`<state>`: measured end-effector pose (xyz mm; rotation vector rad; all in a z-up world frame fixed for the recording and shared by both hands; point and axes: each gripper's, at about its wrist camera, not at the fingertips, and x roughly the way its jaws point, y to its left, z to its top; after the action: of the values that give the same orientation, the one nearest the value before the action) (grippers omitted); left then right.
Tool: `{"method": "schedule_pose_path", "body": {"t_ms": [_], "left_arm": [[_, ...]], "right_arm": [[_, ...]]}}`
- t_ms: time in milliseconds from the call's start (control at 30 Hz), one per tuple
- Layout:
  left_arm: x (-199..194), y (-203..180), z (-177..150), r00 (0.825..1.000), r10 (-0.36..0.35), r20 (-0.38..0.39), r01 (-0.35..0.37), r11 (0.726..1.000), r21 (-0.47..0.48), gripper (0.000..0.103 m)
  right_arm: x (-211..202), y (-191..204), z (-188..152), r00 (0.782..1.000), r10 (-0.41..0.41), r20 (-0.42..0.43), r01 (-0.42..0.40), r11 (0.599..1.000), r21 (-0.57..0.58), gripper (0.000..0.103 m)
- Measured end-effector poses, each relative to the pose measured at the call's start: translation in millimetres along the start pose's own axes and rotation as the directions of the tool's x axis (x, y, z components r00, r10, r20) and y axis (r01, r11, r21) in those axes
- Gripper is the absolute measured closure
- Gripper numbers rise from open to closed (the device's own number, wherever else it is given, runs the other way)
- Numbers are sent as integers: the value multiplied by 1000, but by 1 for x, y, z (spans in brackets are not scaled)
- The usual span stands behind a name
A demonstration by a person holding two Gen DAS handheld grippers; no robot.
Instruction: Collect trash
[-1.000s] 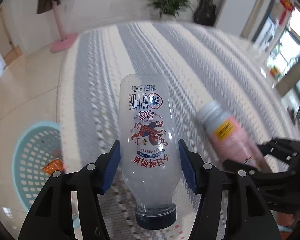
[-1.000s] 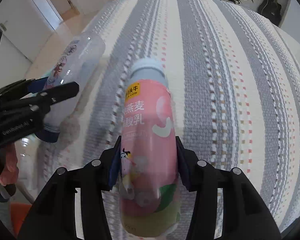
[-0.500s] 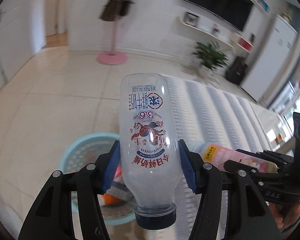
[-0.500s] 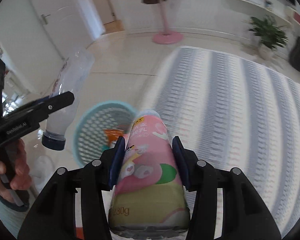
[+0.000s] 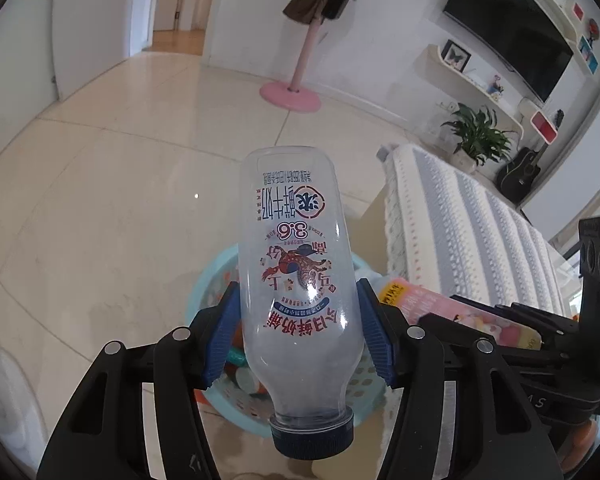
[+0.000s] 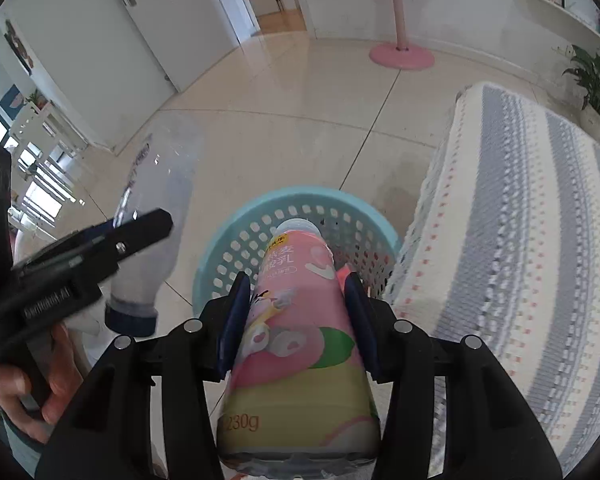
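The left gripper (image 5: 296, 336) is clenched on a clear empty bottle (image 5: 294, 264), its blue pads (image 5: 223, 332) pressing both sides of the body; the bottle sits in the centre of the left wrist view with its dark blue cap (image 5: 312, 438) toward the camera at the bottom and its base pointing away toward the middle of the frame, its printed label reading upside down. Behind and below the bottle, in the lower centre, lies a light blue perforated basket (image 5: 204, 284) on the pale tiled floor (image 5: 100, 200), with coloured trash visible inside it. The right gripper (image 6: 296, 312) is clamped on a pink yogurt bottle (image 6: 296, 320), its pads squeezing the mid-body; the bottle's neck points away, over the basket (image 6: 236, 240) opening in the middle of the right wrist view, and its base marked 230g fills the lower centre. At the left of that view the left gripper (image 6: 140, 236) appears side-on with the clear bottle (image 6: 156, 208) tilted, cap down. A striped grey and white cloth (image 6: 520, 240) covers the surface at the right, just beside the basket. A pink stand base (image 6: 402, 56) stands on the floor in the upper part of the frame
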<state>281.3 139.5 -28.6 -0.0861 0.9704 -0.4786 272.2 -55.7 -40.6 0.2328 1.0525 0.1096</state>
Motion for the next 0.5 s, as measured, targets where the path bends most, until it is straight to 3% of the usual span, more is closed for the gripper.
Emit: {"method": "schedule_pose_path", "body": {"t_ms": [167,500], "left_arm": [[16,12,-5,1000,-25,0,25,998,-54,36],[-14,3,-24,997,-56,44,58,996,-65,36]], "right_arm": [[15,-14,4,999,48,-27,-45,996,77,57],[-19,-28,-11,999,32,19,-33,998,52,57]]}}
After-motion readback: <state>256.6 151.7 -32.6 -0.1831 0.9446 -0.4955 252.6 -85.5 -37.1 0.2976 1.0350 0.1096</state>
